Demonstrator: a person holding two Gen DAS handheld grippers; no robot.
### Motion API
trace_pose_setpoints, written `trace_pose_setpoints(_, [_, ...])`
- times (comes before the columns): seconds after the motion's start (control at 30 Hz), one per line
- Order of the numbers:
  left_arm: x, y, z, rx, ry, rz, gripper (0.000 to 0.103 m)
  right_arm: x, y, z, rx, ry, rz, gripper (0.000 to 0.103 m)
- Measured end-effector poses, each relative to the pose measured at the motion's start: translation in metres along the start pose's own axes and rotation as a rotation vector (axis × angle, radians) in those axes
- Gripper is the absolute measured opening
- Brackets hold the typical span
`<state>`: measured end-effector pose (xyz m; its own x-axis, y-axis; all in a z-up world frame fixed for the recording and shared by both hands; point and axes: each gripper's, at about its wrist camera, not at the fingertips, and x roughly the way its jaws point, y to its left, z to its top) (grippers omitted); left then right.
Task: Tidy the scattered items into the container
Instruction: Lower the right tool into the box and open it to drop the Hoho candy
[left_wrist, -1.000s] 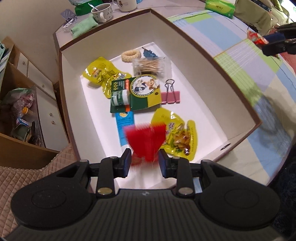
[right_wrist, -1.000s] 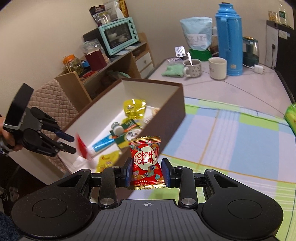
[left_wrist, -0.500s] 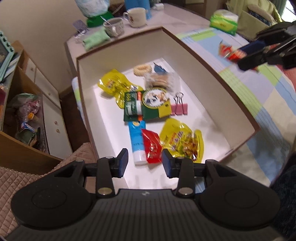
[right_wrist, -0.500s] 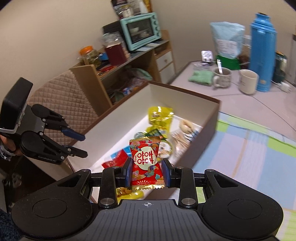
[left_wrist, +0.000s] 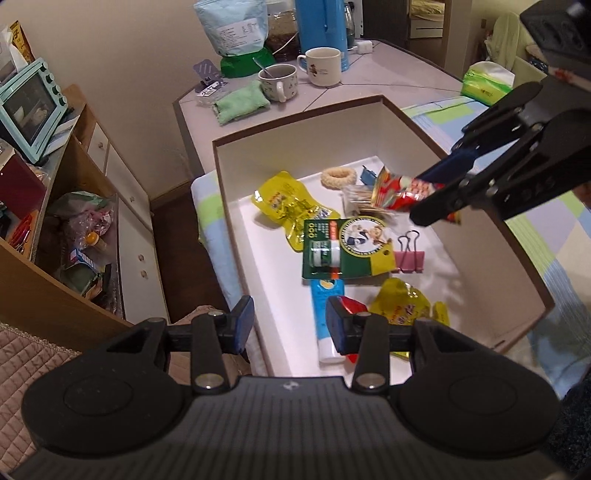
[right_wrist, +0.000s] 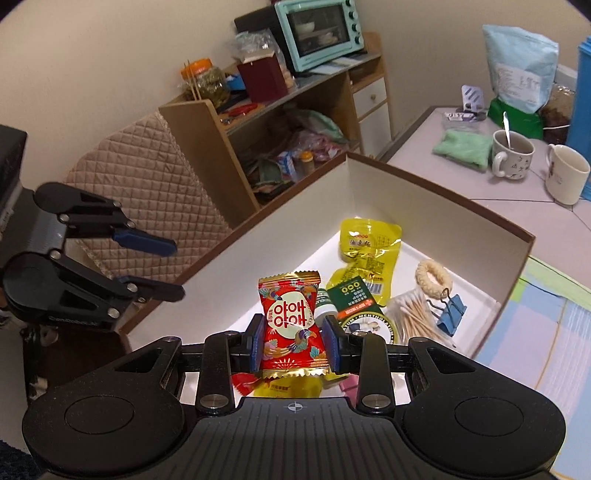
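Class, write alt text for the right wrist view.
The right gripper holds a red snack packet above an open box of small items, including yellow pouches and cotton swabs. The left gripper, open and empty, sits left.

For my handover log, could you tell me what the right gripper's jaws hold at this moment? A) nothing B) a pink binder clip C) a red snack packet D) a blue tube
C: the right gripper has its jaws closed on both sides of the red snack packet, held above the open box.
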<state>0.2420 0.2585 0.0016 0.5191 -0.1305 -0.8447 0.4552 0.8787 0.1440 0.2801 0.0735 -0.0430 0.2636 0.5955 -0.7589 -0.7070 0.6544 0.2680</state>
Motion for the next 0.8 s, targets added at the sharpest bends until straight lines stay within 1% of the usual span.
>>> trace_pose_setpoints(0.13, [0.007, 0.005, 0.005, 0.000, -0.005, -0.018, 0.037, 0.009, -0.007, 0.002, -0.012, 0.039, -0.004, 0.032])
trace_pose_setpoints(0.27, [0.019, 0.004, 0.010, 0.019, 0.002, -0.040, 0.037, 0.013, -0.010, -0.004, -0.043, 0.097, -0.015, 0.032])
trace_pose_setpoints(0.47, [0.035, -0.003, 0.015, 0.051, 0.017, -0.071, 0.037, 0.021, -0.010, -0.019, -0.095, 0.194, -0.055, 0.032])
trace_pose_setpoints(0.6, [0.041, -0.008, 0.016, 0.070, 0.028, -0.081, 0.038, 0.026, 0.000, -0.027, -0.180, 0.253, -0.102, 0.033])
trace_pose_setpoints(0.67, [0.043, -0.010, 0.015, 0.075, 0.032, -0.080, 0.039, 0.025, 0.005, -0.032, -0.200, 0.260, -0.118, 0.033])
trace_pose_setpoints(0.7, [0.043, -0.012, 0.015, 0.077, 0.034, -0.078, 0.041, 0.025, 0.006, -0.034, -0.204, 0.263, -0.125, 0.034])
trace_pose_setpoints(0.73, [0.044, -0.013, 0.014, 0.079, 0.036, -0.076, 0.043, 0.023, 0.007, -0.036, -0.205, 0.256, -0.133, 0.061])
trace_pose_setpoints(0.77, [0.044, -0.015, 0.013, 0.079, 0.037, -0.072, 0.045, 0.020, 0.008, -0.038, -0.208, 0.240, -0.141, 0.079])
trace_pose_setpoints(0.8, [0.044, -0.016, 0.012, 0.078, 0.038, -0.068, 0.049, 0.017, 0.010, -0.039, -0.210, 0.223, -0.149, 0.090])
